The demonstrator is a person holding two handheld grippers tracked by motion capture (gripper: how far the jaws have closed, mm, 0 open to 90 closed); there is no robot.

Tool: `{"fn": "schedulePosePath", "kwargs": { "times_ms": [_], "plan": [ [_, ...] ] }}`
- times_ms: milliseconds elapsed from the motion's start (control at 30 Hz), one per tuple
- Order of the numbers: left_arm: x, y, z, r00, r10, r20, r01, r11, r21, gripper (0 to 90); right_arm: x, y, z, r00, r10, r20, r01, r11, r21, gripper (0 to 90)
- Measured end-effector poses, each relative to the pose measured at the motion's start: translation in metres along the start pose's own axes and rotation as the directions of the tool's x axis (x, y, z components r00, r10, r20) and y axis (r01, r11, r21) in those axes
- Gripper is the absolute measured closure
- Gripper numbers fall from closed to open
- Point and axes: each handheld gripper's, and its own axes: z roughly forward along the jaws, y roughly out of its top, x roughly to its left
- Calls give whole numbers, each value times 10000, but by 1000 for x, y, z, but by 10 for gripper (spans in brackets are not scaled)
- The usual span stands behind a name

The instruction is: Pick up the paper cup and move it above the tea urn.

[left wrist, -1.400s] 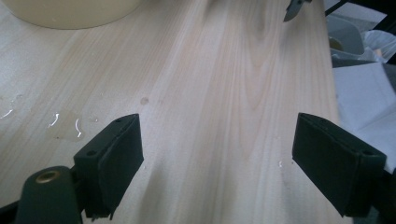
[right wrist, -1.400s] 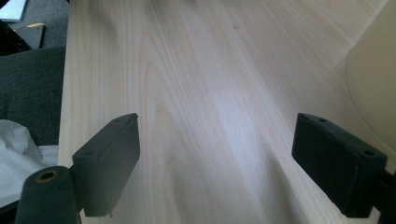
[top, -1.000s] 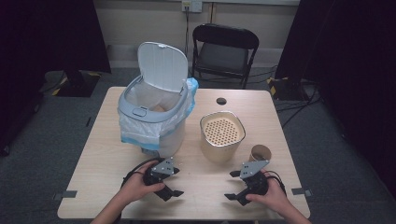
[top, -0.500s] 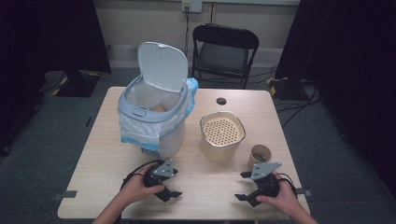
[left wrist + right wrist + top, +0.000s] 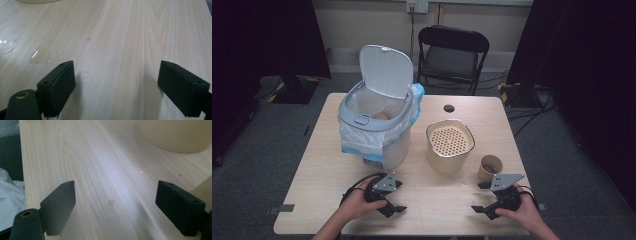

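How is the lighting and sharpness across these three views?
High view: table evenly lit, surroundings dark, detail soft. Left gripper view: a wet patch glints, grain sharp. Right gripper view: a pale sheen crosses the wood, cream container blurred.

bin [image 5: 379, 127], lid up, left | black chair [image 5: 451, 55] behind table | dark floor [image 5: 272, 135]

bin [image 5: 377, 135] white, blue liner | perforated container [image 5: 450, 145] cream | cup [image 5: 490, 168] brown
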Motion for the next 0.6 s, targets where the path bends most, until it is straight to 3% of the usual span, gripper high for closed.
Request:
{"fn": "schedulePosePath", "kwargs": {
  "times_ms": [600],
  "plan": [
    [0, 0, 0, 10000, -2, 2, 2, 10000, -1, 138, -14, -23, -22, 9968, 534, 599, -533, 9986, -21, 161]
  ]
}}
